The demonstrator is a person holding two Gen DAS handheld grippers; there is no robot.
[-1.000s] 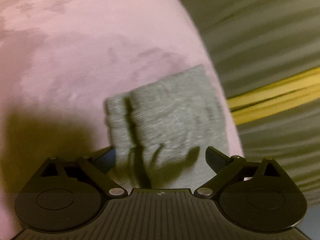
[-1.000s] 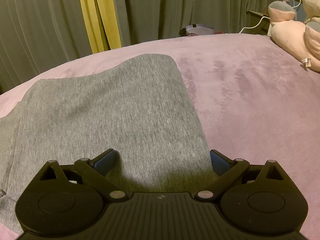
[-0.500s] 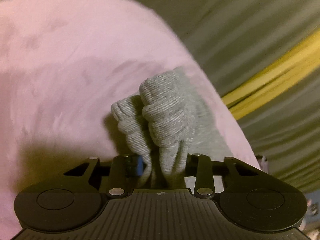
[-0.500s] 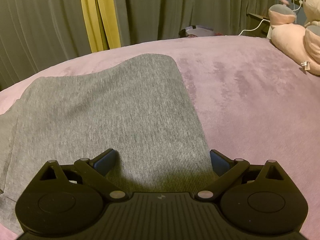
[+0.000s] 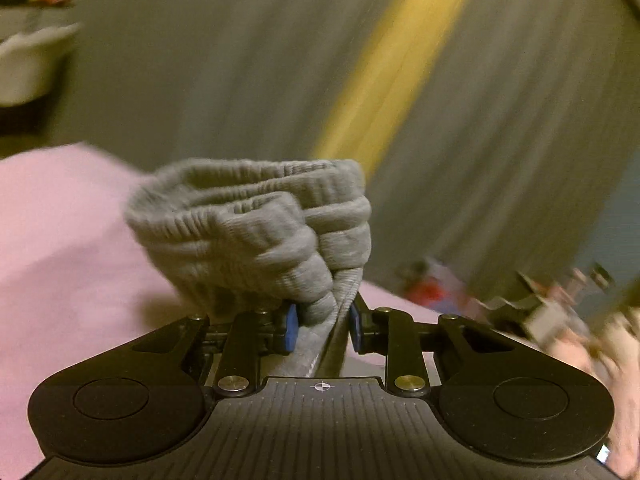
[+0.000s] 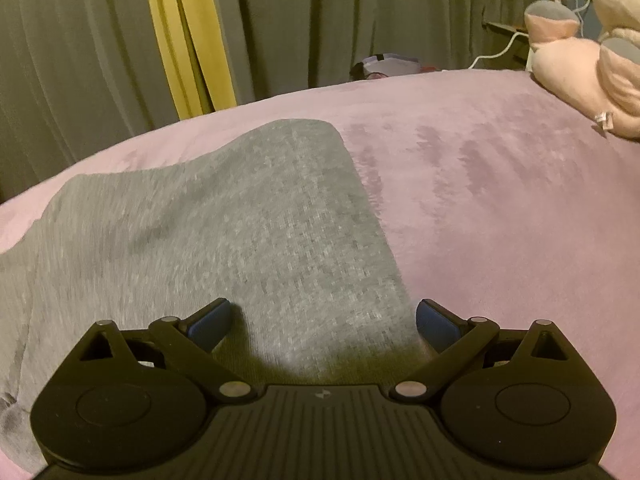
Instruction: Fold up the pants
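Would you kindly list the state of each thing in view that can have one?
Left hand-held gripper: shut on the bunched ribbed cuffs; its jaws have just been closing.
Right hand-held gripper: open, above the grey pants.
Grey pants: spread flat on the pink bed cover.
Curtains: drawn.

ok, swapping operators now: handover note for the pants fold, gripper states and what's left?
Left gripper: its jaws have just been closing and now pinch the bunched ribbed cuffs, lifted off the pink bedspread.
Right gripper: open, low over the grey pants, holding nothing.
Pants lie spread flat on the bedspread in the right wrist view; plush toy off to the far right.
Done: cuff end picked up.
Left: probably carry the cuffs over to make the fold, then flatten.
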